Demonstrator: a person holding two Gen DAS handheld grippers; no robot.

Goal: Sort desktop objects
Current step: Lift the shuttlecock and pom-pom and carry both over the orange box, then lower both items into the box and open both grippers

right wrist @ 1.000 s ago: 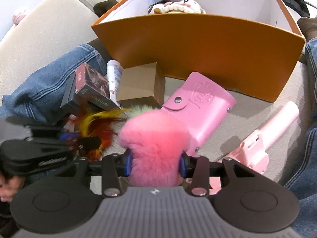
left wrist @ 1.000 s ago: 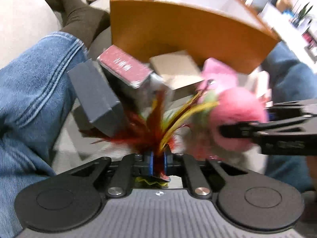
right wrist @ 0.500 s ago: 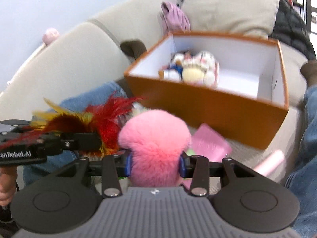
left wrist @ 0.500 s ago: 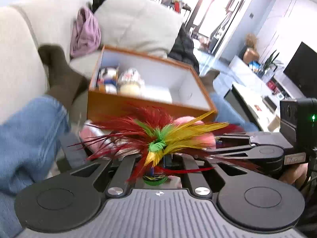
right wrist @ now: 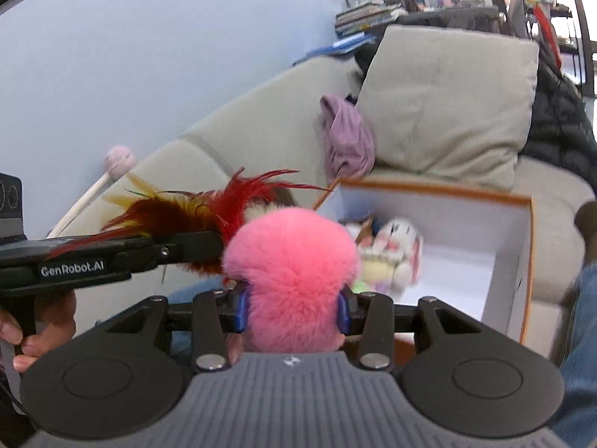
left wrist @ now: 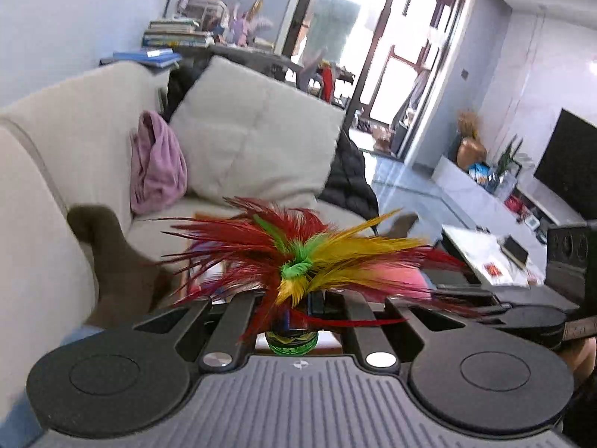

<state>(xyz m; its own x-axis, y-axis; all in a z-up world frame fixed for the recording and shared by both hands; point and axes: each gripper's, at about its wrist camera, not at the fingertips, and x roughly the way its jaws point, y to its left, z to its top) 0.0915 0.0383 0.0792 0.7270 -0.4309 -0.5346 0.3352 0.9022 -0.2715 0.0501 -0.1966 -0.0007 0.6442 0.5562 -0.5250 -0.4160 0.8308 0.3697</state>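
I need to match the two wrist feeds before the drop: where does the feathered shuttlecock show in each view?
Left wrist: the feathered shuttlecock sits centre, low in the picture, clamped by its green base in the left gripper.
Right wrist: its red and yellow feathers show at left of centre, above the left gripper's arm and beside the pink pompom.
Shared landmark: the purple cloth on the sofa.

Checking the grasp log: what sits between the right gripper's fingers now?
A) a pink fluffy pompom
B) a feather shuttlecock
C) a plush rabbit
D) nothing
A: the right gripper is shut on the pink fluffy pompom, its blue pads pressing both sides.
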